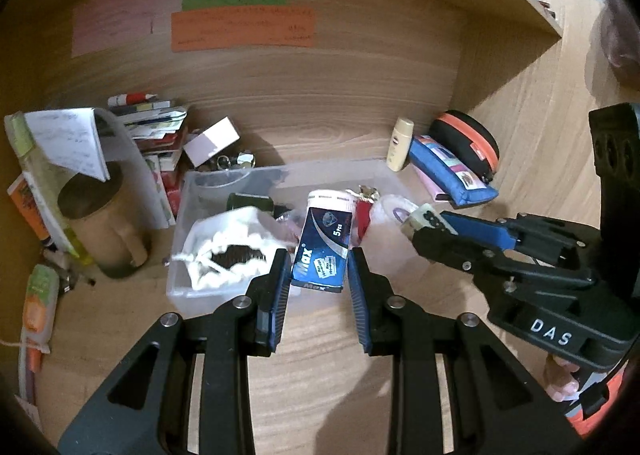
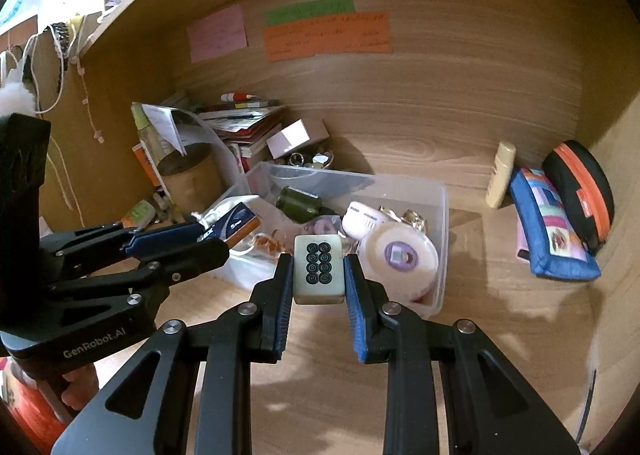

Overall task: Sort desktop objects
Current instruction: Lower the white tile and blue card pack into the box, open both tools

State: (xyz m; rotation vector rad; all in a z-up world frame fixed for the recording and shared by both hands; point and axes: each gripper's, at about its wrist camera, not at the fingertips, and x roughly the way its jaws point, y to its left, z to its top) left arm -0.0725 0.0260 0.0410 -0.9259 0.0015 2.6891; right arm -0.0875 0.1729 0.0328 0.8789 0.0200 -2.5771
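My left gripper (image 1: 319, 261) is shut on a blue "Max" box (image 1: 323, 251) and holds it over the front of a clear plastic bin (image 1: 188, 191). My right gripper (image 2: 318, 269) is shut on a mahjong tile (image 2: 319, 267) with eight dark circles, held above the bin's near edge (image 2: 443, 215). Each gripper shows in the other view: the right gripper (image 1: 424, 221) with the tile (image 1: 421, 218) at the bin's right side, the left gripper (image 2: 212, 239) with the box (image 2: 234, 224) at the bin's left side. The bin holds a white tape roll (image 2: 400, 255), a dark green bottle (image 2: 300, 203) and a white cloth (image 1: 224, 239).
A brown mug (image 1: 104, 227), stacked books and papers (image 1: 156, 127) and a white box (image 1: 212, 141) stand left behind the bin. A cream bottle (image 2: 500, 175), a blue pouch (image 2: 548, 231) and a black-orange case (image 2: 580, 187) lie at the right. Coloured notes (image 2: 326, 35) hang on the back panel.
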